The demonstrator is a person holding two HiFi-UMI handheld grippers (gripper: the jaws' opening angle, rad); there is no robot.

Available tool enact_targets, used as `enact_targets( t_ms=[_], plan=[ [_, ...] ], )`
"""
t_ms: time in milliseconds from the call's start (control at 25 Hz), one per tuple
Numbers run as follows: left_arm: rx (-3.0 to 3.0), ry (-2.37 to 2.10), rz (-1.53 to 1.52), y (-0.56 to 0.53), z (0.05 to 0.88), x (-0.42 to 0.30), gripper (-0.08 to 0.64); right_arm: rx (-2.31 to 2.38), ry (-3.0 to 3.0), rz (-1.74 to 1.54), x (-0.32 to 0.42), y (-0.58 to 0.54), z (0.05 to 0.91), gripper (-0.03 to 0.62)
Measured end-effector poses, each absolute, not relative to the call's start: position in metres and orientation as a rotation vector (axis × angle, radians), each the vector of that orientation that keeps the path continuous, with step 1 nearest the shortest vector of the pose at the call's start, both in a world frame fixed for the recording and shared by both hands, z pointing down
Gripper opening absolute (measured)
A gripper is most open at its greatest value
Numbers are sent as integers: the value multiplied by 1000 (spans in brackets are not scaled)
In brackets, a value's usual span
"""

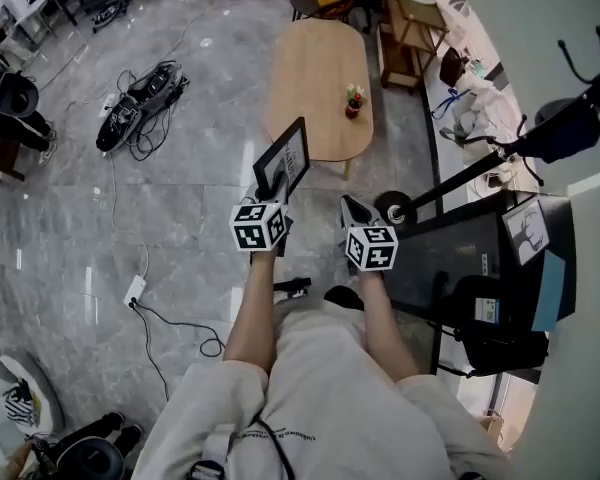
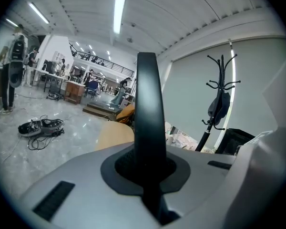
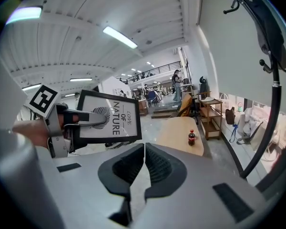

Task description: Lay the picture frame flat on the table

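Left gripper view shows the left tongs (image 2: 145, 168) clamped on the picture frame (image 2: 148, 99), which is seen edge-on as a dark upright bar gripped between the two pads. In the right gripper view the right tongs (image 3: 144, 163) are shut together, pad against pad, with nothing held between them and nothing touched.

From the head view, the frame is held in the air at the near end of the worktop (image 1: 315, 53), standing roughly upright and not resting on it. The right tongs are carried just beside the left tongs, also short of the worktop's near end.

Counted: one picture frame, black-edged with a white printed sheet; two tongs; one oval wooden worktop. One small bottle (image 3: 192, 137) with a red cap stands on the worktop toward its right edge, well apart from the frame. One black coat stand (image 2: 220, 94) is seen to the right of the worktop.
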State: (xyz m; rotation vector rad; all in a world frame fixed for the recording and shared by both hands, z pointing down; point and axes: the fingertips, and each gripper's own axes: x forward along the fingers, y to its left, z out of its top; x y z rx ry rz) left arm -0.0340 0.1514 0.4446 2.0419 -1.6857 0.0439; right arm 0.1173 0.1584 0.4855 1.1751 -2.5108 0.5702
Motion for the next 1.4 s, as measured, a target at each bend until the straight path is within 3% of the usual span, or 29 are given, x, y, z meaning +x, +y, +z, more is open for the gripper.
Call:
enact_targets(
  t_ms=[520, 1400],
  plan=[
    [2013, -1664, 21, 89, 464, -61, 28, 1226, -2455, 566, 105, 91, 502, 35],
    [1906, -1795, 0, -131, 455, -115, 28, 1108, -2610, 719, 31, -165, 467, 35]
  ],
)
